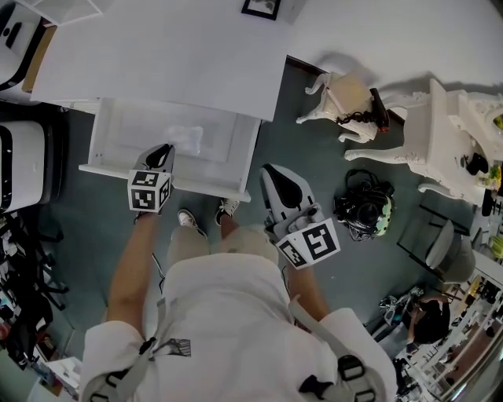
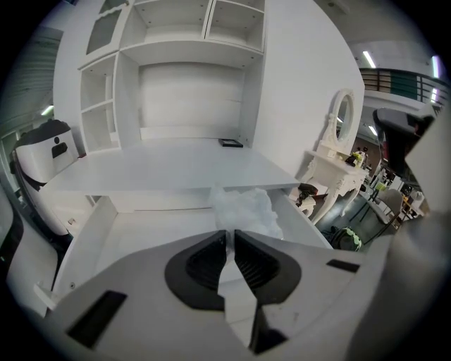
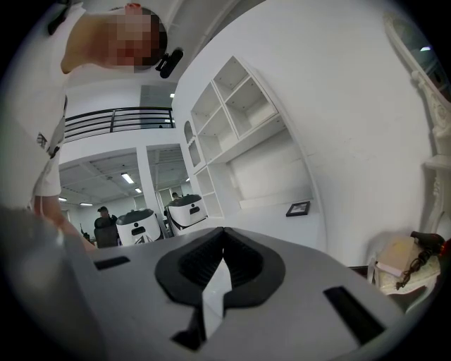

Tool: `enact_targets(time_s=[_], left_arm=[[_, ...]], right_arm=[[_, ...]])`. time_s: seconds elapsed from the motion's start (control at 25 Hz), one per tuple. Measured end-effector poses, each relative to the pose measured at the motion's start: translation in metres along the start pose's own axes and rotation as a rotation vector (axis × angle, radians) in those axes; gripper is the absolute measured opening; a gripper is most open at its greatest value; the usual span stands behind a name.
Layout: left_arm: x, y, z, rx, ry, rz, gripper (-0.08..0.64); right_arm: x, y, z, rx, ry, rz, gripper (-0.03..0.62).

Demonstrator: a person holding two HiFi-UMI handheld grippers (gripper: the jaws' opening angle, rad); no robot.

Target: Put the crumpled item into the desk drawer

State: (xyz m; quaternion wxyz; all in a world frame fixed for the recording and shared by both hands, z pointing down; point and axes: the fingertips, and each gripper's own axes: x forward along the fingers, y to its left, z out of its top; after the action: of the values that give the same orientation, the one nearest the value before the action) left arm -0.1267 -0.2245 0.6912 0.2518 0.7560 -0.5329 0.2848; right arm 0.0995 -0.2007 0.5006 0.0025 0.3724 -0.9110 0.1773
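Note:
The white desk [image 1: 173, 55] has its drawer [image 1: 102, 145] pulled out toward me. A crumpled white item [image 1: 187, 135] sits low in the drawer, near its middle. My left gripper [image 1: 167, 148] reaches over the drawer's front edge, its jaws almost together and pinching the near edge of the crumpled item [image 2: 243, 208]. In the left gripper view the left gripper [image 2: 227, 234] has the wad bunched just past its tips. My right gripper [image 1: 269, 169] hangs over the floor to the right of the drawer. In its own view the right gripper [image 3: 223, 231] is shut and empty, aimed at the desk's shelves.
A small framed picture [image 1: 261, 8] lies on the desk top. A white machine [image 1: 23, 165] stands left of the drawer. On the floor at right are a dark helmet-like bundle [image 1: 363, 208], a white stool [image 1: 346, 98] and a white dressing table [image 1: 444, 133]. My feet [image 1: 189, 220] are under the drawer front.

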Motion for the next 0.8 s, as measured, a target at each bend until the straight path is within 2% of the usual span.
enact_targets(time_s=[0.48,0.8], left_arm=[[0.035,0.003,-0.010,0.036,0.085,-0.008,0.043],[0.066,0.010,-0.012,0.035,0.123,-0.022,0.043]], right_arm=[[-0.004,-0.016,-0.014,0.017,0.020,-0.017,0.011],[-0.001,-0.016,-0.026,0.027,0.042,-0.021,0.011]])
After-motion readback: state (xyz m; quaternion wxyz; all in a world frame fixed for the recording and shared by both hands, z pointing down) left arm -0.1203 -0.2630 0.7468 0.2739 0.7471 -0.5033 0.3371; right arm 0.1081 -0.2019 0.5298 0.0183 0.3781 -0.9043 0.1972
